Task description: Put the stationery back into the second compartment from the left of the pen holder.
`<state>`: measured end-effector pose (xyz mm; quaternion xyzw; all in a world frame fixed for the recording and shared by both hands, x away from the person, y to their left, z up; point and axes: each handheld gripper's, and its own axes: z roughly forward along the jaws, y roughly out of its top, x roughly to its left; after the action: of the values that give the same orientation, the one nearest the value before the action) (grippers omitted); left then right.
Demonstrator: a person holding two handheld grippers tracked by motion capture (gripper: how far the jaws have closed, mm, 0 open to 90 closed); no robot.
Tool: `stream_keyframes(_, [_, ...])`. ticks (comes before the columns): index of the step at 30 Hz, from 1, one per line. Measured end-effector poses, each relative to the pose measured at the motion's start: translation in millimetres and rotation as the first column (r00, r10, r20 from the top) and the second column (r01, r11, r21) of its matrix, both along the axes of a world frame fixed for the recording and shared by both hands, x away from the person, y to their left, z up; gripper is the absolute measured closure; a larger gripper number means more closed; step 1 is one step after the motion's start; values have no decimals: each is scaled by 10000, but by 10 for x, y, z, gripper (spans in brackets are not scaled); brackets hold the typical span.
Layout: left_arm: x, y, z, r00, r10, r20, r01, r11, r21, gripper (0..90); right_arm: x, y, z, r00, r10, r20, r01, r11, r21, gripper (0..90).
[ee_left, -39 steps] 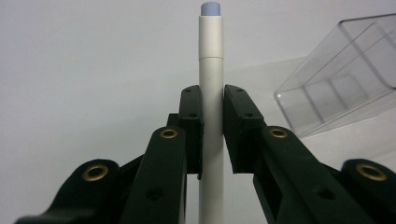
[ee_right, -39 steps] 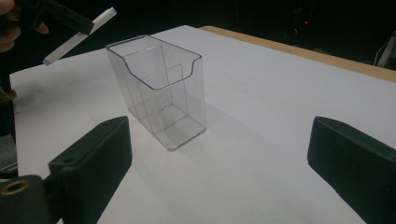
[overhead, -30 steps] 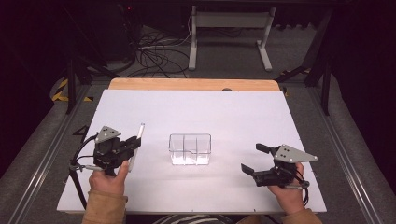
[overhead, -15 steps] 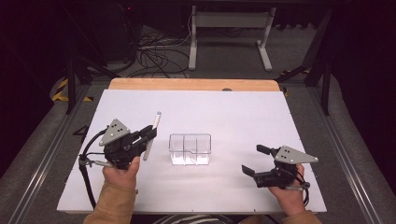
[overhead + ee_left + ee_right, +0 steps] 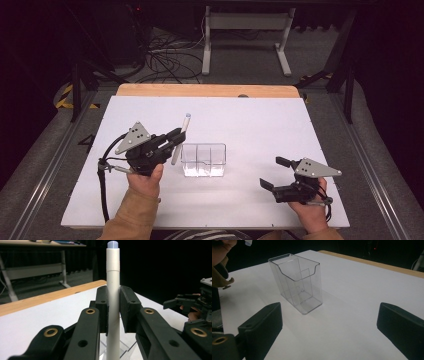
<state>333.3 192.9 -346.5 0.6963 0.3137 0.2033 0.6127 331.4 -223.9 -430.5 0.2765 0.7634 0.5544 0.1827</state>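
Inside, clear holder [image 5: 295, 282] stands bare — white marker [image 5: 113, 290] clamped by left gripper [image 5: 175, 139].

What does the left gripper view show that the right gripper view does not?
Left gripper view: the left claw shut on an upright white marker, its pale tip on top, with the right claw off to the side. Right gripper view: the whole clear plastic holder with its inner dividers, standing empty, and the right claw's own jaws wide apart with nothing between them. Both: the white table with its wooden edge and the dark room behind.
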Motion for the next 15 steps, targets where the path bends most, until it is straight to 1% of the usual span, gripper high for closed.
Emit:
stream_keyframes(2, [33, -18, -13, 9997, -244, 19, 244, 9996, -142, 785, -2, 0, -2, 10000, 6, -12, -6, 10000, 4, 69])
stream_keyframes(4, [65, -34, -26, 9988, -487, -61, 484, 9983, -338, 785, -5, 3, -4, 10000, 16, 5, -16, 10000, -28, 69])
stream_keyframes(6, [88, -58, -37, 9979, -640, -26, 638, 9970, -441, 785, -7, 7, -4, 10000, 29, 9, -29, 10000, -36, 69])
stream_keyframes(8, [109, -87, -48, 9971, -756, 95, 760, 9958, -506, 785, -5, 8, -5, 10000, 29, 10, -29, 10000, -46, 68])
stream_keyframes(11, [162, -120, -76, 9950, -992, 83, 996, 9924, -720, 784, -6, 9, -6, 10000, 34, 7, -34, 10000, -58, 68])
stream_keyframes(15, [227, -192, -120, 9926, -1208, 83, 1211, 9901, -707, 784, -7, 9, -7, 10000, 45, 6, -45, 10000, -61, 68])
